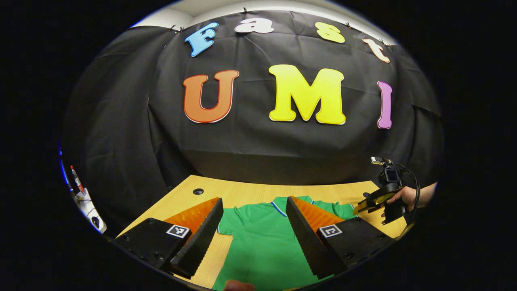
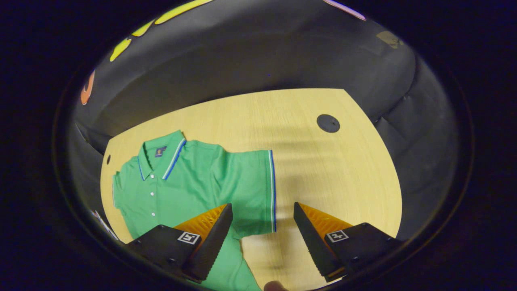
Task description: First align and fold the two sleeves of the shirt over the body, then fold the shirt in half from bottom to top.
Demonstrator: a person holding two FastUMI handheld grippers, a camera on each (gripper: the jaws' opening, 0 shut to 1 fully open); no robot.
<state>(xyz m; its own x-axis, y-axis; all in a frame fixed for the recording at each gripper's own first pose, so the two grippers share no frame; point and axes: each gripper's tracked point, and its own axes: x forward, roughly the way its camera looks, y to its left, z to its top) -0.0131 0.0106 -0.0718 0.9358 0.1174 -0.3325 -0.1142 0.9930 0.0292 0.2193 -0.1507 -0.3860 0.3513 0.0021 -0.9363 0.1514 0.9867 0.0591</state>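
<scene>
A green polo shirt (image 2: 190,182) with white-and-blue trim lies flat and face up on the wooden table (image 2: 323,169), collar toward the back wall, both short sleeves spread out. In the right gripper view my right gripper (image 2: 262,208) hovers open above the edge of one sleeve (image 2: 254,190), its trimmed cuff between the fingers. In the left gripper view the shirt (image 1: 258,242) lies below my open left gripper (image 1: 253,202), which holds nothing. The right gripper (image 1: 369,204), held by a hand, shows at the right over the far sleeve.
A round dark cable hole (image 2: 328,123) sits in the table's bare right part, another cable hole (image 1: 198,191) near the back left corner. Black cloth walls close the booth behind and beside the table. A white object with a red pen (image 1: 83,196) hangs at the far left.
</scene>
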